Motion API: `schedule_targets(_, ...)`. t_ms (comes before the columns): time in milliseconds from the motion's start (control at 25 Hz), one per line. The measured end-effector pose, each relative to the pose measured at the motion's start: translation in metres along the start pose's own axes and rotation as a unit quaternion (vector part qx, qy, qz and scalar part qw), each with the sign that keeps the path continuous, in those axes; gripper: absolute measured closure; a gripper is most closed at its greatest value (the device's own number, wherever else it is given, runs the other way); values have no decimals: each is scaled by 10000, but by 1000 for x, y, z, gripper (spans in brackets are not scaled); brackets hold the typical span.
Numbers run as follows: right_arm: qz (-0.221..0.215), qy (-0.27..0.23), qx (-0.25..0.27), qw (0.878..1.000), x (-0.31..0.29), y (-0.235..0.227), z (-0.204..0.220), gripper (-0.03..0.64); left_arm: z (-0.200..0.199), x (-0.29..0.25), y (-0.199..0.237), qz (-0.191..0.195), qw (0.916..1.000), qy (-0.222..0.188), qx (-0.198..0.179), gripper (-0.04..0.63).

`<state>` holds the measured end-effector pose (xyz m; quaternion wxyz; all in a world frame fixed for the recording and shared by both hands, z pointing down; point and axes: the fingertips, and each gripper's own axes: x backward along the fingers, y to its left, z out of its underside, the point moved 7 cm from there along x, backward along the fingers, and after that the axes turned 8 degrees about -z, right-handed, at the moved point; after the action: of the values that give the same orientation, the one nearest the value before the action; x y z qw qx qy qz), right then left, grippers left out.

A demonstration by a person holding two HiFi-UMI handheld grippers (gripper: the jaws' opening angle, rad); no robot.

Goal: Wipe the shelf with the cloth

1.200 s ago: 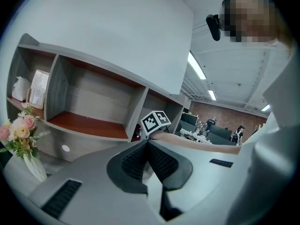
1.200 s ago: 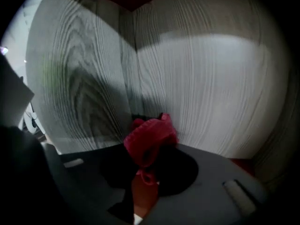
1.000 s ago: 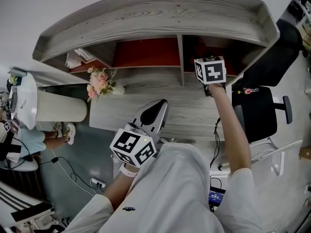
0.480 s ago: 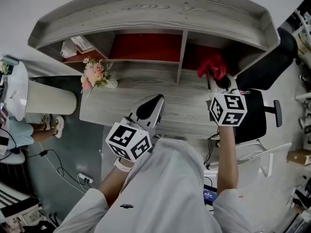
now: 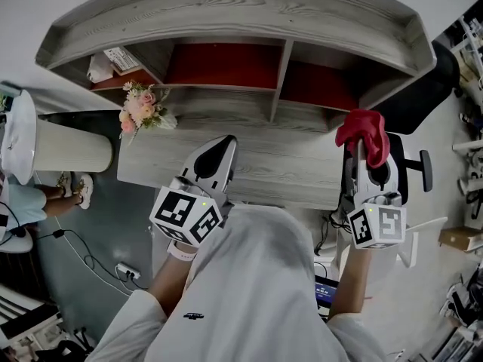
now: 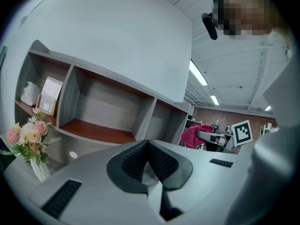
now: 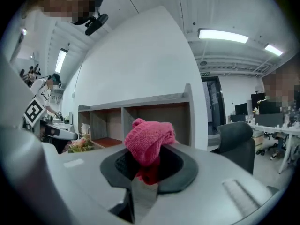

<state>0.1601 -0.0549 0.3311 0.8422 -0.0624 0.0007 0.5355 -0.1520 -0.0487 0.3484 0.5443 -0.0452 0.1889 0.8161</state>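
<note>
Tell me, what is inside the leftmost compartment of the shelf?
A white crumpled object and a white card are on its reddish floor. Whatever is behind these two is covered.

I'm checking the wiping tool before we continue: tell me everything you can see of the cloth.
The cloth is a pink-red knitted piece, bunched into a rounded wad. The right claw is shut on its lower part, the bulk bulging past the tips. It is held clear of the grey shelf unit, touching only the claw.
</note>
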Motion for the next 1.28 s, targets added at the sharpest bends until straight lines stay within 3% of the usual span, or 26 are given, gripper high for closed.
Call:
schedule_targets(440, -48, -438, 417, 9982, 55, 28, 0, 528, -6, 18, -10, -38, 9994, -163, -286, 594)
schedule_targets(640, -177, -422, 206, 9987, 28, 49, 21, 528, 1, 21, 6, -70, 9997, -87, -236, 594)
schedule_targets(760, -256, -445, 408, 9978, 18, 55, 18, 528, -2, 18, 4, -29, 9997, -96, -240, 594)
schedule_targets(1080, -823, -317, 328, 9956, 13, 59, 13, 528, -2, 13, -8, 82, 9997, -77, -194, 594)
schedule_targets(1280, -734, -568, 78, 9957, 11, 61, 2, 528, 5, 16, -12, 156, 9997, -68, -167, 594)
